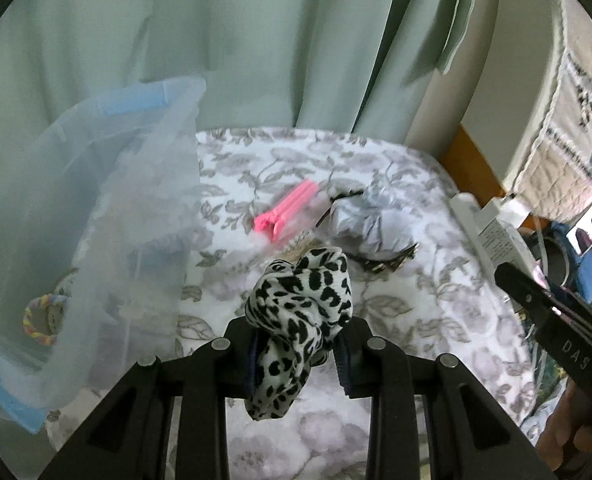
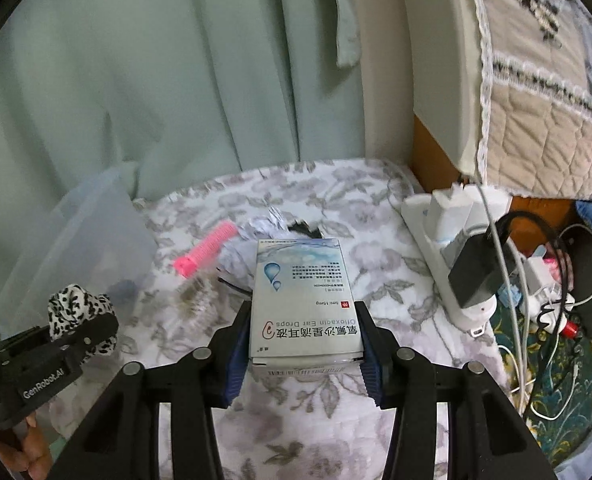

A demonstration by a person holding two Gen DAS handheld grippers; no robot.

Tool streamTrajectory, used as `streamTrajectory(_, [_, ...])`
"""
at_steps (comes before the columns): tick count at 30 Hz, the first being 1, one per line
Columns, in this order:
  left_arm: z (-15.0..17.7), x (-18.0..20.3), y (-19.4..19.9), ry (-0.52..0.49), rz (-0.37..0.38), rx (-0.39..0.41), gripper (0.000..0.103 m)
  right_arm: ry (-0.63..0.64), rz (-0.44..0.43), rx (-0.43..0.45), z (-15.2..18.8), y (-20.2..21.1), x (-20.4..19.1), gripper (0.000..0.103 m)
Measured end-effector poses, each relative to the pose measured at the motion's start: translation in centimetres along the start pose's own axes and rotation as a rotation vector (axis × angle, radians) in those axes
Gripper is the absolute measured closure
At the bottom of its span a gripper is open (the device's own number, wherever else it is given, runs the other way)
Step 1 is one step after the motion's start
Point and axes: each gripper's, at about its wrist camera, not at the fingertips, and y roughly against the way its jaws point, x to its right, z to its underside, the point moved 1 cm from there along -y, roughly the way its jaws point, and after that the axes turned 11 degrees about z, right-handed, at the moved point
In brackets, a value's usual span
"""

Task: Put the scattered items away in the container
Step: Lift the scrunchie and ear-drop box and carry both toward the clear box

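Both tools are loaded. Left tool (image 1: pixel 296 364) has its jaws drawn in on a leopard-print scrunchie (image 1: pixel 300 316) — the soft fabric bunches between the pads and droops below them, so a narrow pinch is what keeps it from slipping. Right tool (image 2: pixel 302 350) stands wider, its blue pads pressed flat on the two long sides of an ear-drops box (image 2: pixel 302 304), held print-side up and lifted off the bed; a stiff carton wants that square, side-on hold.

Largest of what lies around is the floral bed cover (image 1: pixel 396 288), which carries everything. At its left edge stands the clear plastic container (image 1: pixel 96 208) with blue rim, tilted toward the near side — judging by that, it is set so things can be dropped in from the bed side. A pastel hair tie (image 1: pixel 38 320) seems to lie inside already, though the hazy wall blurs it.

Still out on the cover, farther off, are a crumpled silver wrapper (image 1: pixel 364 220), then a pink clip (image 1: pixel 286 210) just left of it, and a small dark hair clip (image 1: pixel 388 262) near the wrapper's right edge.

Both held items likely go leftward to the container.
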Motion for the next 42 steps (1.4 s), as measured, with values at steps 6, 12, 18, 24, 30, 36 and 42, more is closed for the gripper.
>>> streamTrajectory(6, [-0.3,0.1,3.6,-0.003,0.025,0.078,0.072,-0.023,-0.031,0.064,-1.0,3.5,-0.8,0.053])
streamTrajectory(12, [-0.8,-1.3,6.6,0.025,0.035,0.14,0.072,-0.038,-0.081,0.126,-1.8,7.2,-2.4,0.053])
streamTrajectory(18, [-1.0,-3.2,9.4,0.063,0.034,0.201,0.072,-0.034,-0.154,0.166,-2.8,10.2,-4.4,0.053])
streamTrajectory(24, [-1.0,-4.7,11.1,0.092,0.031,0.241,0.072,0.009,-0.182,0.179,-2.9,12.0,-7.0,0.053])
streamTrajectory(30, [-0.9,-6.4,12.3,0.125,0.028,0.271,0.072,0.047,-0.206,0.168,-2.9,12.4,-9.0,0.053])
streamTrajectory(36, [-0.6,-8.2,12.8,0.167,0.021,0.284,0.072,0.088,-0.215,0.15,-2.5,11.7,-10.7,0.053])
streamTrajectory(42, [-0.3,-10.8,13.0,0.229,0.009,0.295,0.072,0.136,-0.227,0.114,-1.9,10.4,-12.8,0.053])
